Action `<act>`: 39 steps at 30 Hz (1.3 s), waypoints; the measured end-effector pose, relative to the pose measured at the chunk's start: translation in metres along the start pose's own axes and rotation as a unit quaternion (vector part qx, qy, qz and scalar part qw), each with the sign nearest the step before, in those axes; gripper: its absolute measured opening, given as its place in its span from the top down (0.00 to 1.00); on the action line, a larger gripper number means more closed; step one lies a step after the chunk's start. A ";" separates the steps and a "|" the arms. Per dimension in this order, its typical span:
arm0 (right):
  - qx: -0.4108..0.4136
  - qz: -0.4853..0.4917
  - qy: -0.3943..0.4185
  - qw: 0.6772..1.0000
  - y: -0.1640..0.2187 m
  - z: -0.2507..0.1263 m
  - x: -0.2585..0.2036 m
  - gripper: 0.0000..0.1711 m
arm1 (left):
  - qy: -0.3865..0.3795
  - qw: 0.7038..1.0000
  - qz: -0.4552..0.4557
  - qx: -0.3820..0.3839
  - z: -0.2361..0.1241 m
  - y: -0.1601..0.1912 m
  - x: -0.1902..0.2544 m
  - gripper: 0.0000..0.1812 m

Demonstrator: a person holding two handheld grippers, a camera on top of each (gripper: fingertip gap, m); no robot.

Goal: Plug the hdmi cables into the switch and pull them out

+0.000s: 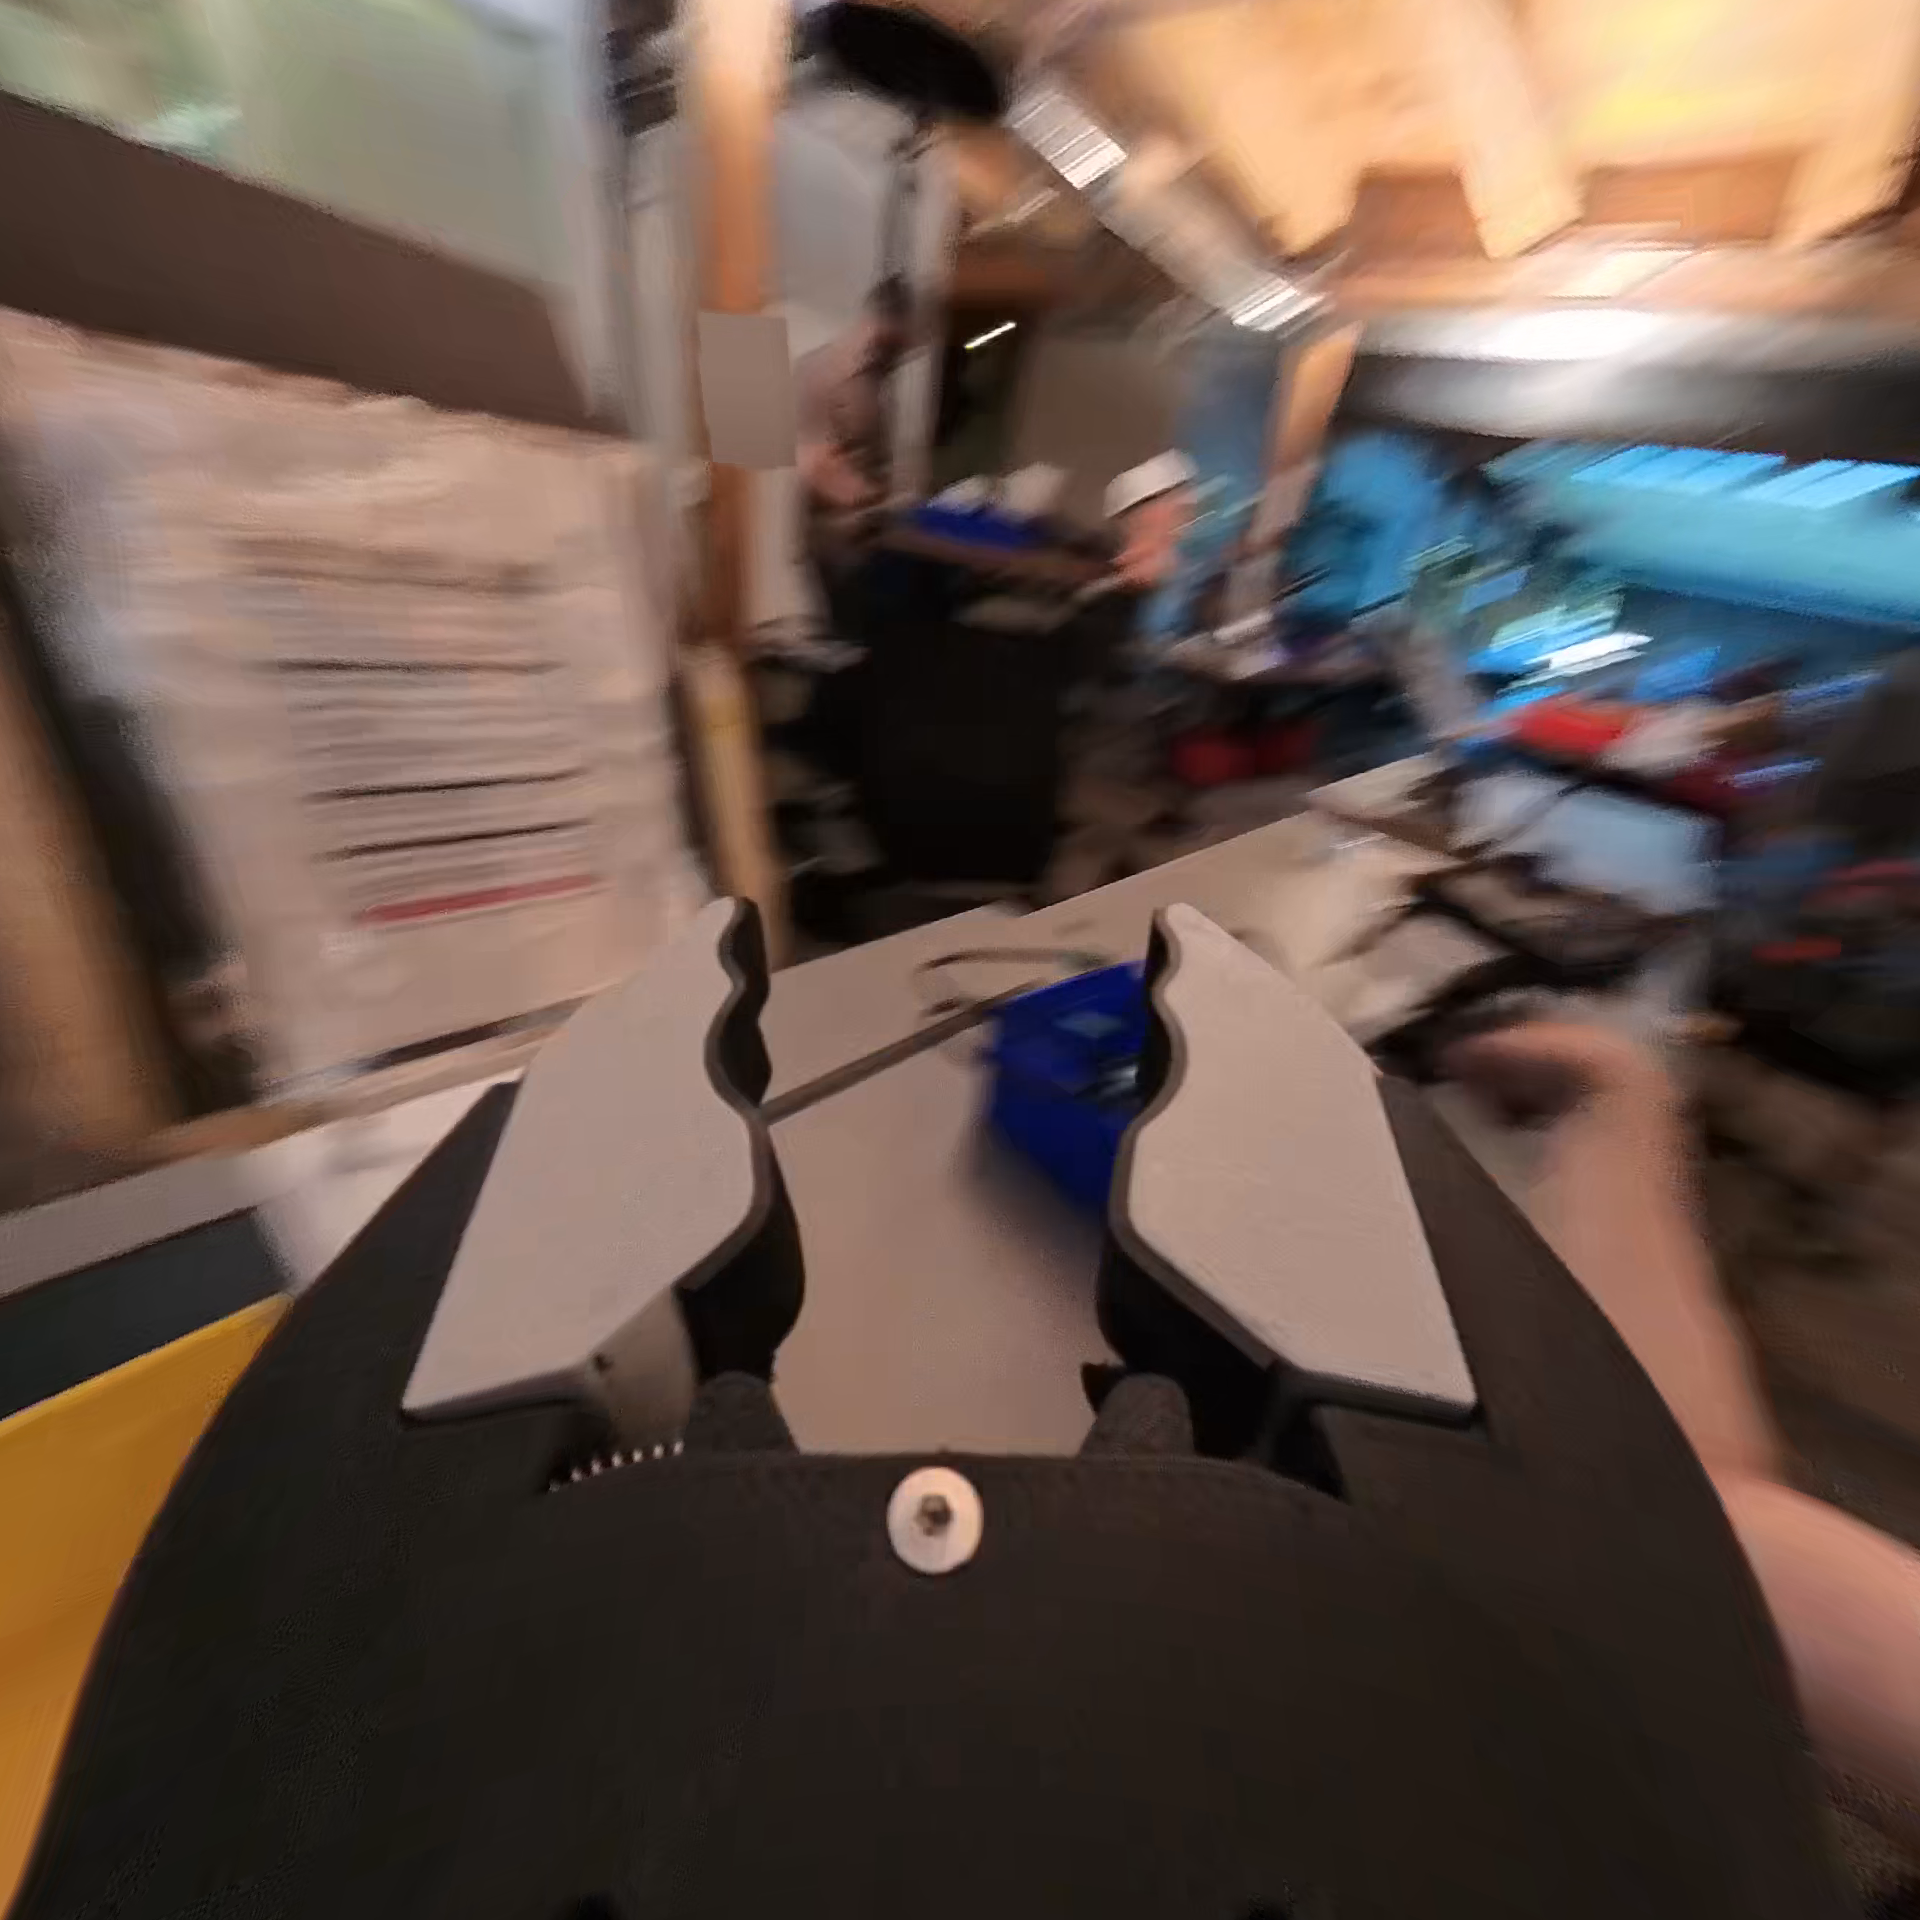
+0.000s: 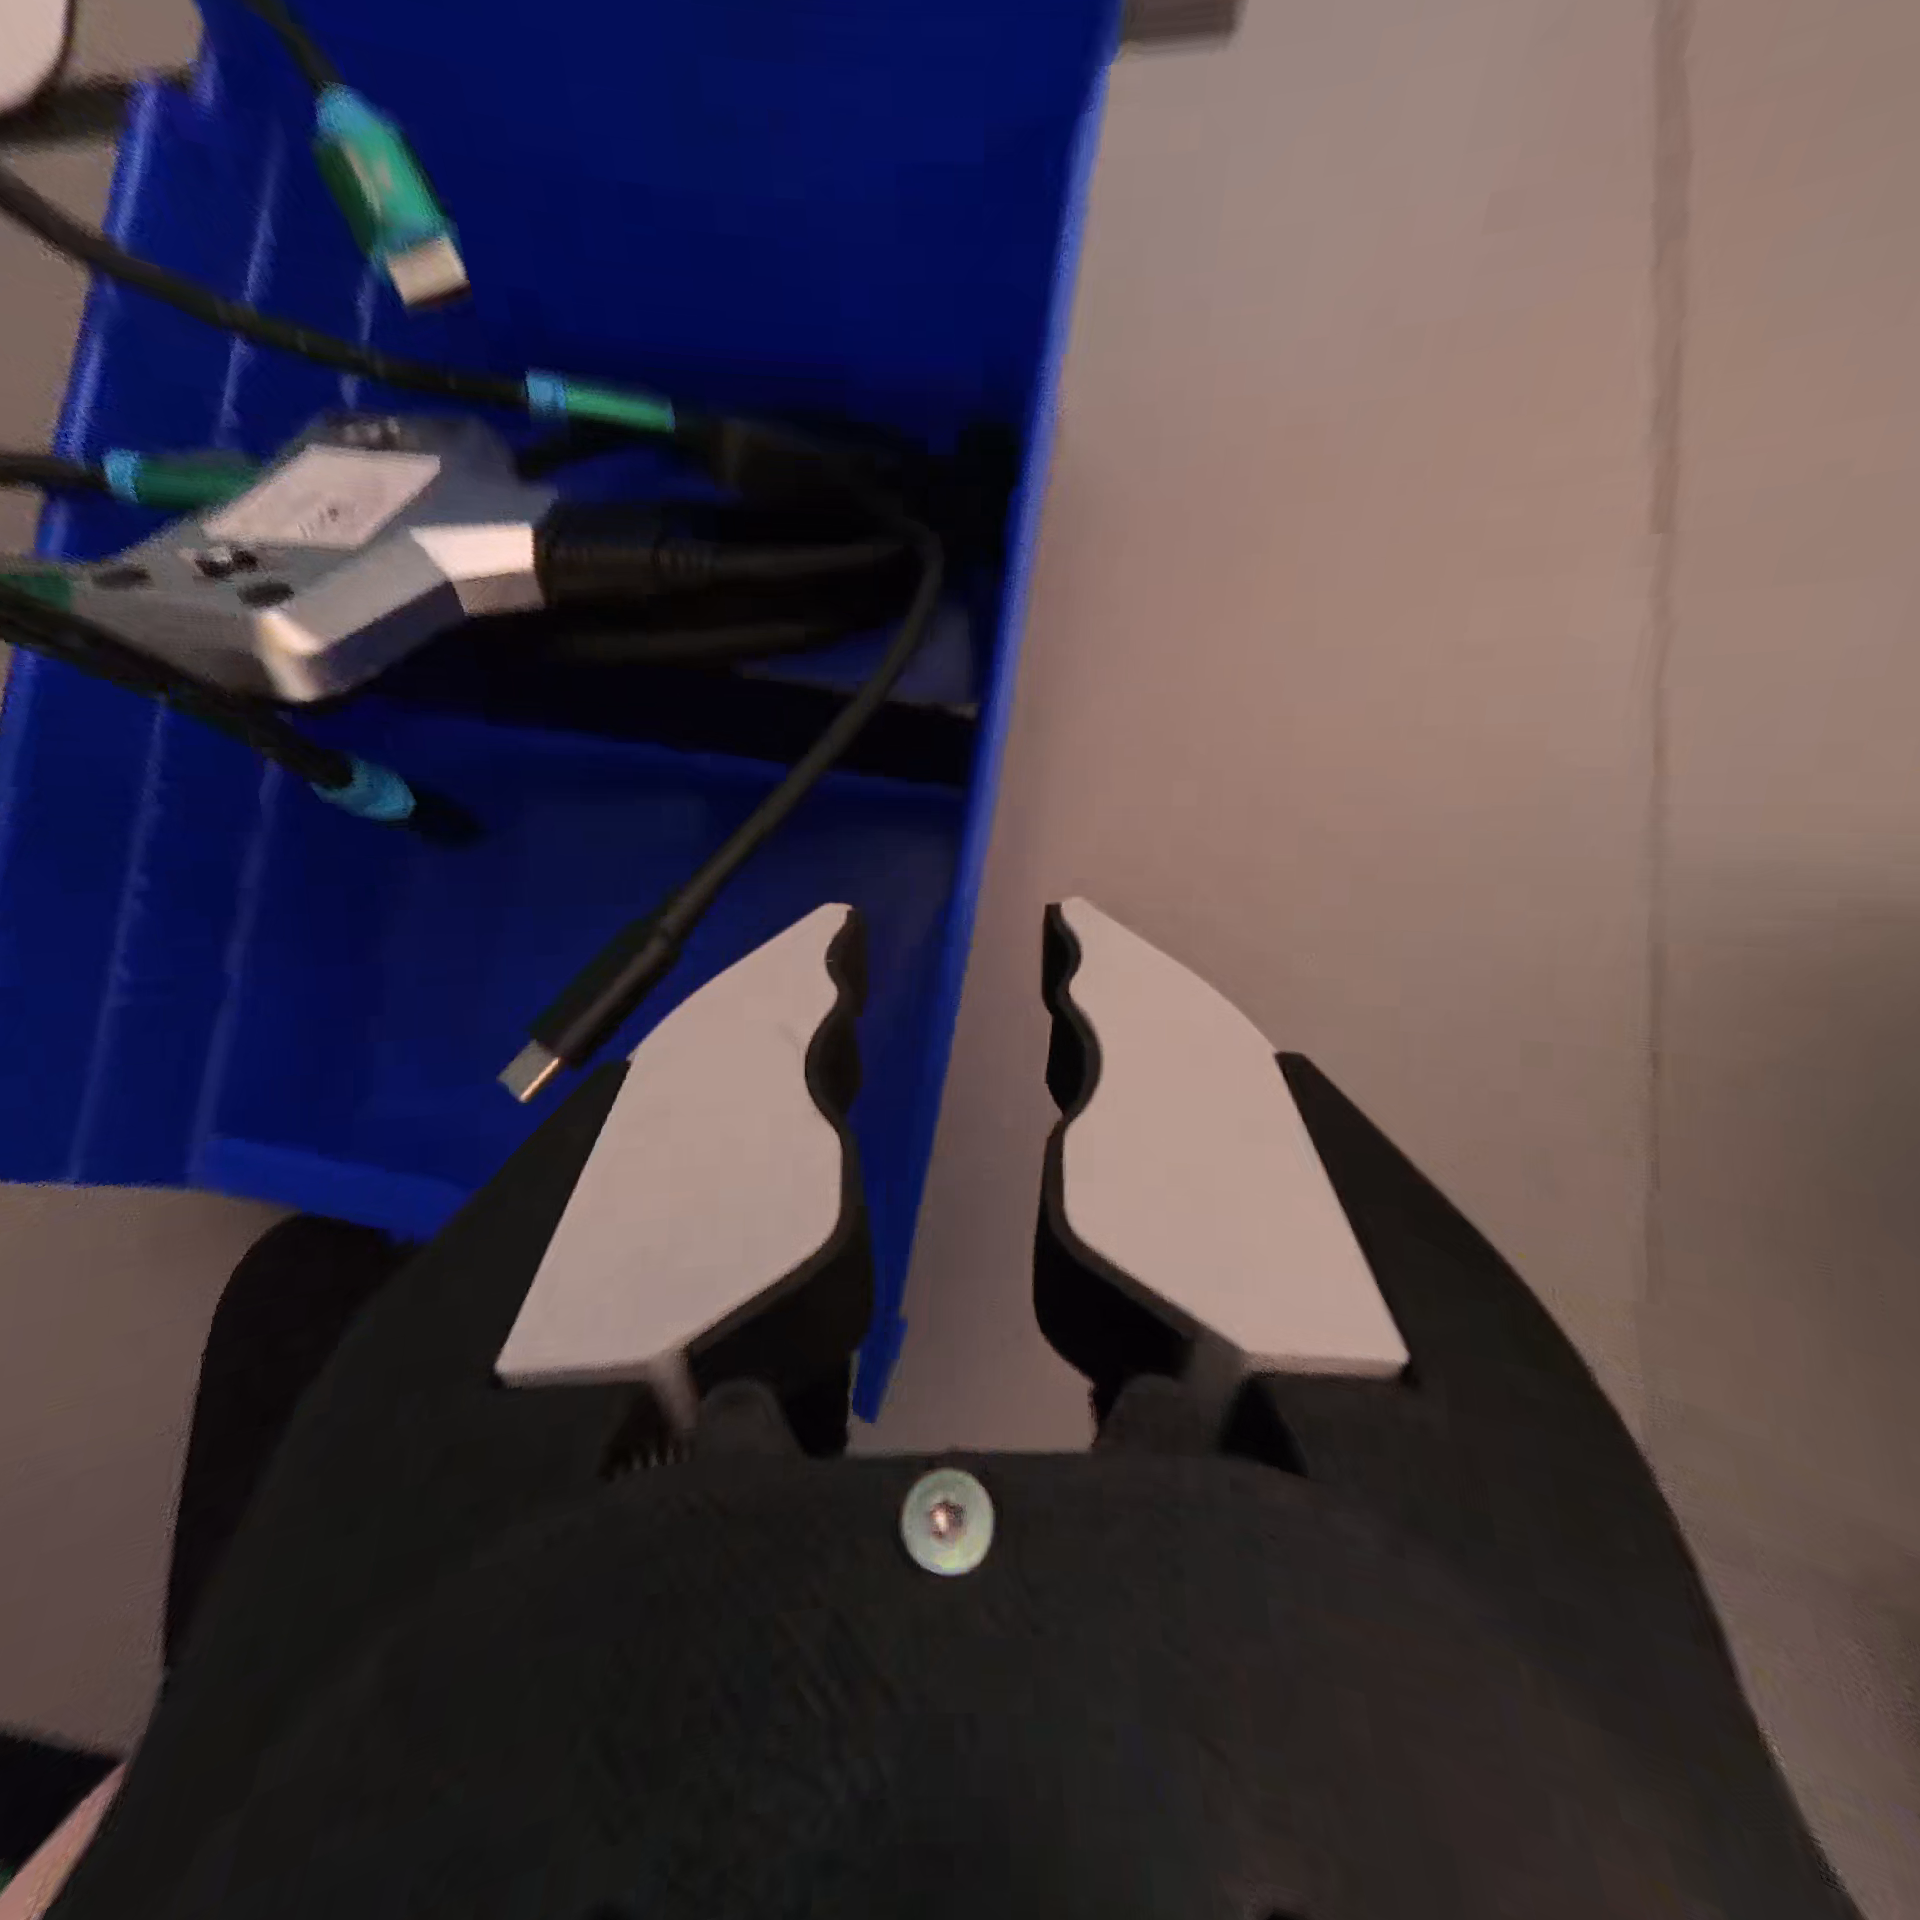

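The switch (image 2: 312, 566) is a small grey box. It lies inside the blue bin (image 2: 644, 187), and the bin sits on the counter (image 2: 1403, 520). Black cables with green and teal ends lie around the switch. One loose plug (image 2: 400, 203) rests in the bin near the bin's far wall, apart from the switch. A thin black cable with a small silver tip (image 2: 535, 1070) lies in the bin's near part, just beside the right gripper. Some cable ends sit right at the switch, but the picture is too fuzzy to tell if they are pushed in.

The right gripper (image 2: 951, 920) hangs over the bin's side wall. Its two fingers are apart and nothing is between them. The left gripper (image 1: 951, 920) is farther back, over the counter. Its fingers are spread wide too and it holds nothing. Its picture is very blurry, but the blue bin (image 1: 1060, 1081) and a dark cable (image 1: 883, 1055) show past its fingers.

I think the step now is to reach in and get a cable. To do it well, the right gripper should go for the fat green part of the loose plug, not the thin cord. It should hold the plug flat and straight, so it lines up with a hole in the switch. The left gripper should come in and hold the switch firmly, or the little box will slide when the plug is pushed. Push slowly and straight, with no twisting.
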State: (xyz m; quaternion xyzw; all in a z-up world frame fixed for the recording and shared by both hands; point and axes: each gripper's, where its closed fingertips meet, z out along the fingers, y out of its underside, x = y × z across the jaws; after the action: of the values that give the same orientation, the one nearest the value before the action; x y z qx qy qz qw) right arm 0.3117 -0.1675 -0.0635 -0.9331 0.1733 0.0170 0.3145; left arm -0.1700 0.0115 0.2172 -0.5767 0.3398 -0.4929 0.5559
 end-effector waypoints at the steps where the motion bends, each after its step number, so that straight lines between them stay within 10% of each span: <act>1: -0.020 0.004 -0.005 1.000 0.005 0.008 -0.001 0.80 | -0.076 0.996 0.031 -0.028 -0.014 0.002 -0.025 0.61; 6: -0.102 0.024 -0.004 0.995 0.024 0.035 0.001 0.87 | -0.359 0.920 0.066 -0.144 -0.128 0.030 -0.151 0.61; 13: -0.178 -0.017 0.047 0.983 0.037 0.048 0.000 0.94 | -0.439 0.842 -0.116 -0.290 -0.229 0.129 -0.271 0.64; 22: -0.207 -0.032 0.039 0.977 0.036 0.054 -0.028 0.94 | -0.360 0.769 -0.227 -0.477 -0.242 0.236 -0.277 0.68; 26: -0.209 -0.057 0.026 0.976 0.026 0.064 -0.050 0.94 | -0.309 0.748 -0.263 -0.526 -0.238 0.266 -0.265 0.85; 39: -0.250 -0.114 0.003 0.962 0.007 0.095 -0.155 0.94 | -0.260 0.700 -0.160 -0.646 -0.184 0.284 -0.234 0.95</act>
State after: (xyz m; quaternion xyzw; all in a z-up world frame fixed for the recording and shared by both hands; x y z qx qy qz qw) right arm 0.1713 -0.0686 -0.1219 -0.9957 0.0568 0.0214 0.0707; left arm -0.3662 0.1322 -0.1234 -0.9451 0.3193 -0.0643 0.0261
